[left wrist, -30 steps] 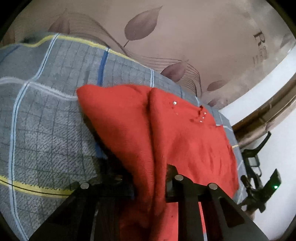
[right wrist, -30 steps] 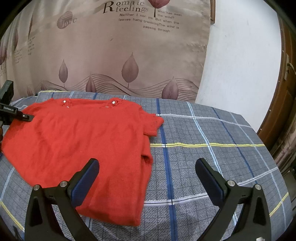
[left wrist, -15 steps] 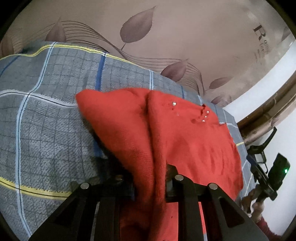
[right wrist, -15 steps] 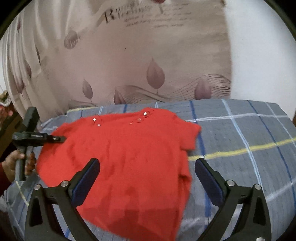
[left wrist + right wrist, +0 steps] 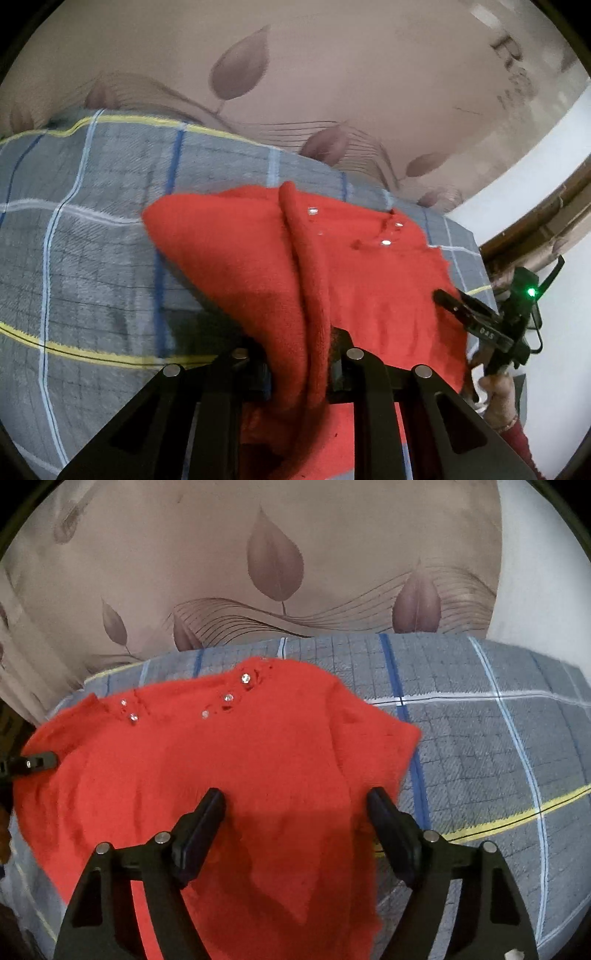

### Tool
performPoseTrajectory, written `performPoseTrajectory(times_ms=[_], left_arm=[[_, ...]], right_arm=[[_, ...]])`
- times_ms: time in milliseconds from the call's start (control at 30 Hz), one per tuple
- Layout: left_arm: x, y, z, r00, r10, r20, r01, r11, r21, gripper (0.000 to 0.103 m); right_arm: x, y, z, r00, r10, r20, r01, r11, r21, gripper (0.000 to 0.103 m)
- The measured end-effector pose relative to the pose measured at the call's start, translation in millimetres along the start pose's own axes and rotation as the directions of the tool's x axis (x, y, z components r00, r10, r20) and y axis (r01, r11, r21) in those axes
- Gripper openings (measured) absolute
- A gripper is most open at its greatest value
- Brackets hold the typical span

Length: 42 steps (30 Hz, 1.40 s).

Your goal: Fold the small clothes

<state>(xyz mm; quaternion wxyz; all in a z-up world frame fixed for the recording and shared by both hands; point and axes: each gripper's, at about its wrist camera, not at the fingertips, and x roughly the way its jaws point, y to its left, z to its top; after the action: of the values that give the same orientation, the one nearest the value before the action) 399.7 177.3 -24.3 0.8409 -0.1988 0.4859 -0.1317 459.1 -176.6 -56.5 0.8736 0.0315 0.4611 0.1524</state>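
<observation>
On the plaid bedspread (image 5: 480, 738), my left gripper (image 5: 301, 363) pinches a raised fold of the red sweater (image 5: 229, 760), soft, limp knit likely to sag, best taken at hem or shoulder, while my right gripper (image 5: 295, 827) hovers above it, jaws parted.

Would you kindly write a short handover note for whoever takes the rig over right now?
Left claw: shut on a raised fold of the red sweater at its left edge.
Right claw: open, over the sweater's right side, gripping nothing.
The sweater lies mostly spread on the plaid blanket, studded neckline toward the headboard.
Done: left edge picked up.
Left: grip the right side, complete every fold.
</observation>
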Motion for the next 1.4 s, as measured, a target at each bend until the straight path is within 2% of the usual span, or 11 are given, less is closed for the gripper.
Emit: performPoseTrajectory(times_ms=[167, 300, 333, 467, 800, 1000, 1100, 1200, 1300, 1333, 1400], left_arm=[[-5.6, -38.7, 4.4, 0.999, -0.003, -0.032, 0.004, 1.0, 0.03, 0.019], [-3.3, -73.0, 9.3, 0.999, -0.019, -0.051, 0.022, 0.999, 0.04, 0.019], [-0.5, -83.1, 10.8, 0.998, -0.025, -0.055, 0.028, 0.999, 0.04, 0.019], [20.6, -125.5, 14.5, 0.996, -0.054, -0.073, 0.057, 0.997, 0.045, 0.019], [104.1, -208.1, -0.3, 0.981, -0.112, -0.156, 0.117, 0.993, 0.022, 0.019], [118.7, -230.0, -0.5, 0.955, -0.196, -0.221, 0.189, 0.981, -0.053, 0.028], [106.2, -232.4, 4.2, 0.93, -0.296, -0.217, 0.278, 0.955, -0.106, 0.041], [85.3, -228.5, 7.7, 0.875, -0.46, -0.154, 0.436, 0.885, -0.165, 0.058], [64.3, -221.7, 9.7, 0.792, -0.605, -0.089, 0.583, 0.791, -0.185, 0.062], [53.7, -220.4, 9.9, 0.796, -0.602, -0.06, 0.59, 0.794, -0.146, 0.063], [34.8, -219.9, 7.0, 0.842, -0.54, -0.01, 0.539, 0.841, -0.041, 0.066]], right_arm=[[-33.0, -17.5, -24.0, 0.982, 0.159, 0.104, -0.169, 0.981, 0.098, 0.078], [-57.2, -31.8, -54.0, 0.947, 0.268, 0.177, -0.293, 0.947, 0.135, 0.079], [-61.8, -35.0, -55.9, 0.941, 0.277, 0.194, -0.307, 0.941, 0.143, 0.084], [-64.8, -40.2, -60.9, 0.933, 0.302, 0.197, -0.336, 0.926, 0.17, 0.085], [-72.9, -28.9, -63.1, 0.936, 0.275, 0.219, -0.301, 0.949, 0.095, 0.085], [-75.5, -49.3, -65.9, 0.92, 0.307, 0.245, -0.351, 0.923, 0.16, 0.085], [-76.4, -58.8, -66.7, 0.906, 0.332, 0.262, -0.386, 0.902, 0.193, 0.088], [-77.1, -65.4, -67.3, 0.895, 0.35, 0.275, -0.412, 0.886, 0.212, 0.088], [-77.7, -71.3, -68.7, 0.882, 0.371, 0.289, -0.44, 0.868, 0.23, 0.088], [-78.6, -73.1, -69.4, 0.876, 0.378, 0.298, -0.451, 0.862, 0.233, 0.088], [-79.2, -79.5, -71.2, 0.862, 0.395, 0.317, -0.478, 0.842, 0.251, 0.089]])
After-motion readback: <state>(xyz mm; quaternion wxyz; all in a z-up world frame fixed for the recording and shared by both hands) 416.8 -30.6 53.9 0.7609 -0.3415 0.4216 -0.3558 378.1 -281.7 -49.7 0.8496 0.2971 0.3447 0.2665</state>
